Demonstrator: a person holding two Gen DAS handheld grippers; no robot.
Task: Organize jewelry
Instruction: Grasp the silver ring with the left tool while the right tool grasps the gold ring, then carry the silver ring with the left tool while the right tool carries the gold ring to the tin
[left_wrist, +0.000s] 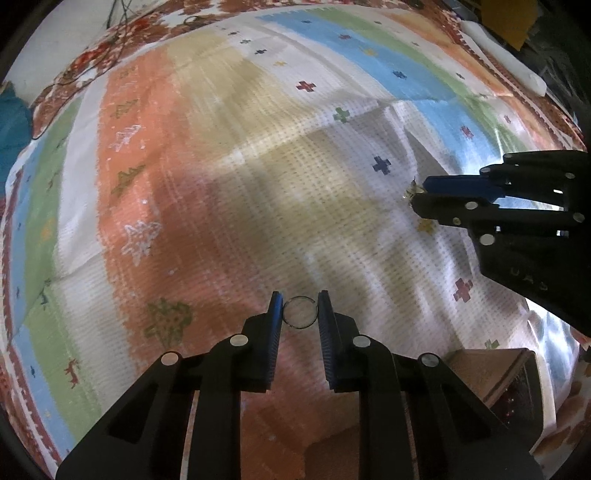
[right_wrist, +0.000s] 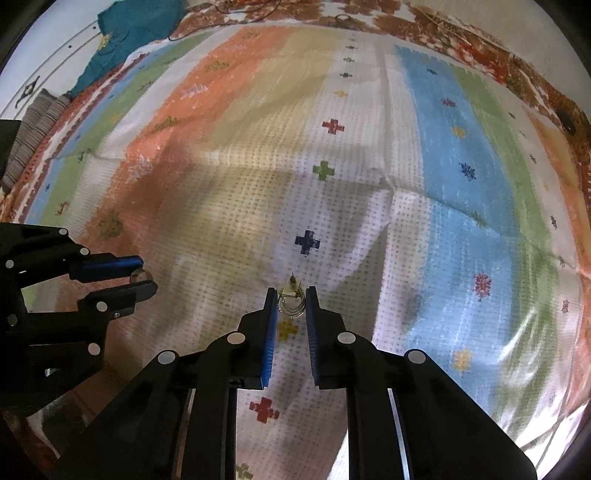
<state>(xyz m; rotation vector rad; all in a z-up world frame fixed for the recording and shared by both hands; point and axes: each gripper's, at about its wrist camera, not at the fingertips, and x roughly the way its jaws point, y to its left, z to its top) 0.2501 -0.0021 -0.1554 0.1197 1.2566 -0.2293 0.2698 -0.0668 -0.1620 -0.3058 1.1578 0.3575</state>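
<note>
My left gripper (left_wrist: 300, 308) is shut on a thin plain ring (left_wrist: 300, 312), held upright between its blue pads above the striped cloth (left_wrist: 229, 184). It also shows in the right wrist view (right_wrist: 142, 276) at the left, with the ring (right_wrist: 141, 275) between its tips. My right gripper (right_wrist: 291, 301) is shut on a gold ornate ring (right_wrist: 291, 304) with a pointed top. In the left wrist view the right gripper (left_wrist: 419, 192) is at the right with the gold ring (left_wrist: 412, 191) at its tips.
A brown open box (left_wrist: 495, 373) sits at the lower right of the left wrist view, with dark red beads inside. A teal cloth (right_wrist: 136, 26) and cables lie at the far edge. A white object (left_wrist: 506, 55) lies at the far right.
</note>
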